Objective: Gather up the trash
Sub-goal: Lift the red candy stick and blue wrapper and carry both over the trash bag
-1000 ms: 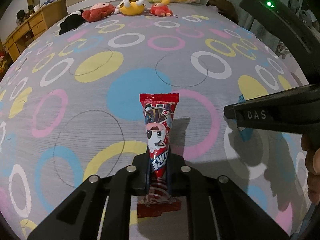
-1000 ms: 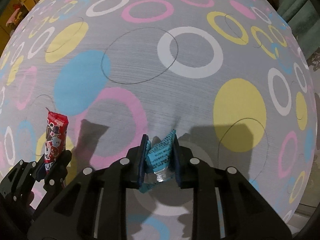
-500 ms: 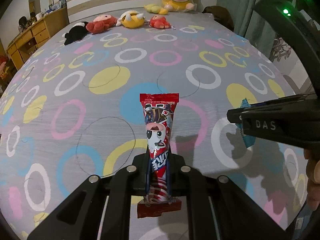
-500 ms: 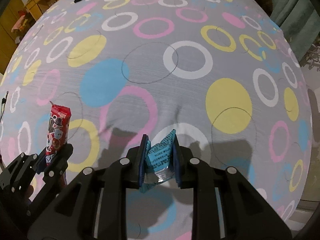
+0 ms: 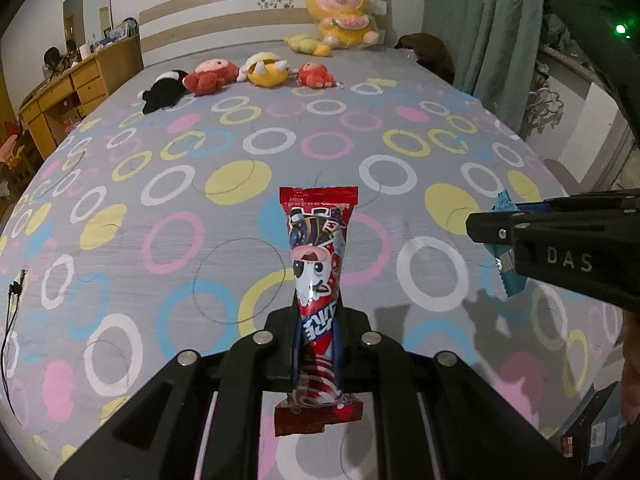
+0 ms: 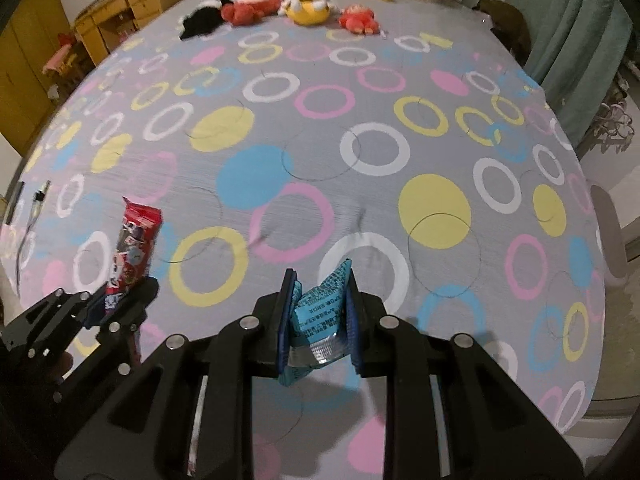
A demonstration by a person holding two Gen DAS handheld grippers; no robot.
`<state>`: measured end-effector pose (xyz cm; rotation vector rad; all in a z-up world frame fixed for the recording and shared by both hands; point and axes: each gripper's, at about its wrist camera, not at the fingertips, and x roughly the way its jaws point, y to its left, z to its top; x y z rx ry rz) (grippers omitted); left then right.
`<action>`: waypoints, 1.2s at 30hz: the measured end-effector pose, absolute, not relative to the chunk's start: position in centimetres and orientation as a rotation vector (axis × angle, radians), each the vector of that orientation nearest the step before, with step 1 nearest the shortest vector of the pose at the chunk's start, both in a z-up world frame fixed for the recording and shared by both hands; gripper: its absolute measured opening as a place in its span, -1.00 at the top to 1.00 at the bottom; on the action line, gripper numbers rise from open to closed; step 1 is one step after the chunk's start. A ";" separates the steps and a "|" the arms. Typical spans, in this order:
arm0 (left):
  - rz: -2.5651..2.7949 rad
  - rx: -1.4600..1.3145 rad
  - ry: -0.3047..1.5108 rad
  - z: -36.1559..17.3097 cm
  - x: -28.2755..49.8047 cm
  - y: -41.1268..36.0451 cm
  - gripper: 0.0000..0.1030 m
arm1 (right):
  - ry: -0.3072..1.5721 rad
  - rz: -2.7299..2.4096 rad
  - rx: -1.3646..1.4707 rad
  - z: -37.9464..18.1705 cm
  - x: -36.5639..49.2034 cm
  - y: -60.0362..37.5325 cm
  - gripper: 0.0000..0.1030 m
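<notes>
Left tongs (image 5: pixel 316 336) pinch red wrapper (image 5: pixel 318 248); right tongs (image 6: pixel 320 312) blue wrapper (image 6: pixel 320 312)

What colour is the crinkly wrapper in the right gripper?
Light blue with a silver end, seen best in the right wrist view: the blue wrapper is pinched in the right gripper.

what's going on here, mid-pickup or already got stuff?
Already got stuff. A person is holding a gripper in each hand above a bed with a circle-patterned cover. The left gripper is shut on a tall red snack wrapper, which sticks up between its fingers. The right gripper is shut on a crumpled blue wrapper. Both wrappers are off the cover. Plush toys lie by the headboard. No trash bin shows in either view.
</notes>
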<state>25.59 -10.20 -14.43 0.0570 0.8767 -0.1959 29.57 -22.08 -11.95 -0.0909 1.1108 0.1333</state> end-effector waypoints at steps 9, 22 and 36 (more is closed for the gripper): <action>-0.227 0.110 0.809 -11.5 20.1 -9.3 0.77 | 0.972 0.170 -0.087 -7.9 21.8 -20.8 0.57; -0.267 0.101 0.759 -10.3 10.9 -7.1 0.77 | 0.806 0.179 -0.080 -4.9 11.3 -19.4 0.57; -0.275 0.156 0.815 -13.7 0.4 -5.2 0.77 | 0.688 0.151 -0.112 -7.0 -1.8 -18.6 0.57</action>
